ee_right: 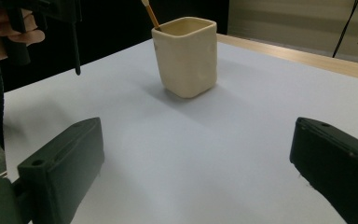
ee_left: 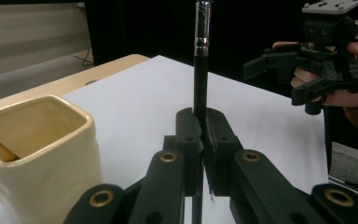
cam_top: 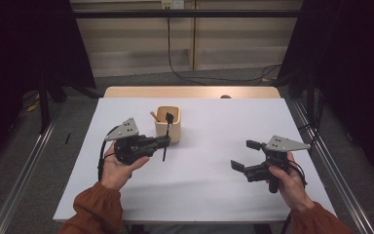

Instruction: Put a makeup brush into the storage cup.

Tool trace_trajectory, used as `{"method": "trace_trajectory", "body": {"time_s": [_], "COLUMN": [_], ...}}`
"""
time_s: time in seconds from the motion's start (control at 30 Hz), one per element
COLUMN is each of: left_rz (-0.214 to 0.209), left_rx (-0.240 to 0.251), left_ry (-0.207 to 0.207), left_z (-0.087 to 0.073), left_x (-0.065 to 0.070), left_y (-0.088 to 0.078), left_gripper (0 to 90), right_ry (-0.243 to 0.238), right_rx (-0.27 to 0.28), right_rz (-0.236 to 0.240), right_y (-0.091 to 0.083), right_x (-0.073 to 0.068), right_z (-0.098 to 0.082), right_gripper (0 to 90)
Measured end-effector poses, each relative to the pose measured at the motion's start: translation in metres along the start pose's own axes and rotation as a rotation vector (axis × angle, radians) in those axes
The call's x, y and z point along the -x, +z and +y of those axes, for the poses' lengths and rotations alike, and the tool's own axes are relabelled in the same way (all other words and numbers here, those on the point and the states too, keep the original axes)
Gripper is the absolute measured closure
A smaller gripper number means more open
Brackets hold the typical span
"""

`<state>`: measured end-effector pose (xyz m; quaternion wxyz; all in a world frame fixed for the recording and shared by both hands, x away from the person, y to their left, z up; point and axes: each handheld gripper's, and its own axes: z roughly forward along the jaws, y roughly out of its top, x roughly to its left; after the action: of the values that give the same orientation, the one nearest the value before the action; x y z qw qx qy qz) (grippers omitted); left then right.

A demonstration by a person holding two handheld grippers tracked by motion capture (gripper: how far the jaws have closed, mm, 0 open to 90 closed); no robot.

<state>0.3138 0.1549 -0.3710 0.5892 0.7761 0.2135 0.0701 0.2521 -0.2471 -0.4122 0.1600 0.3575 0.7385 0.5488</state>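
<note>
My left gripper (cam_top: 164, 141) is shut on a black pen (cam_top: 165, 152), which it holds upright just in front of a cream square cup (cam_top: 168, 124). In the left gripper view the pen (ee_left: 200, 70) rises between the closed jaws (ee_left: 201, 123), its silver-banded end at the top, with the cup (ee_left: 42, 154) at the left. A wooden stick (cam_top: 153, 116) leans inside the cup. My right gripper (cam_top: 242, 154) stands open over the table's right side with nothing between its jaws. In the right gripper view the cup (ee_right: 186, 56) stands ahead and the pen (ee_right: 76, 46) hangs at the upper left.
A white sheet (cam_top: 214, 126) covers the table, with a wooden edge (cam_top: 190, 91) at the far side. Black curtains hang at both sides, and a cable runs down the back wall. The right gripper (ee_left: 272, 81) is seen across the table in the left gripper view.
</note>
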Motion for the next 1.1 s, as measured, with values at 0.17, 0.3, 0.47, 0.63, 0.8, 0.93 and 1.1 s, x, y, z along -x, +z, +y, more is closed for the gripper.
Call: {"method": "trace_trajectory", "body": {"time_s": [0.17,0.3,0.47,0.63,0.8,0.93,1.1], "left_rz": [0.015,0.024,0.039,0.058,0.073,0.084,0.102], "left_rx": [0.012,0.018,0.04,0.043,0.053,0.055,0.06], "left_ry": [-0.005,-0.002,-0.012,-0.013,-0.017,-0.011,-0.011], "left_z": [0.007,0.011,0.014,0.02,0.027,0.032,0.039], "left_x": [-0.005,-0.008,-0.013,-0.02,-0.025,-0.029,-0.034], "left_y": [-0.003,-0.006,-0.008,-0.008,-0.007,-0.004,0.002], "left_gripper": [85.8,85.8,85.8,85.8,85.8,85.8,85.8], "right_ry": [0.001,-0.011,-0.006,-0.007,-0.009,-0.008,-0.004], "right_rx": [0.01,0.018,0.032,0.031,0.022,0.022,0.025], "right_rz": [-0.025,-0.039,-0.056,-0.062,-0.062,-0.061,-0.064], "right_y": [-0.003,-0.004,-0.006,-0.007,-0.007,-0.006,-0.006], "right_x": [0.001,-0.001,-0.004,-0.005,-0.007,-0.007,-0.006], "right_z": [-0.006,-0.011,-0.017,-0.023,-0.026,-0.026,-0.026], "right_gripper": [2.1,2.6,2.6,2.6,2.6,2.7,2.9]}}
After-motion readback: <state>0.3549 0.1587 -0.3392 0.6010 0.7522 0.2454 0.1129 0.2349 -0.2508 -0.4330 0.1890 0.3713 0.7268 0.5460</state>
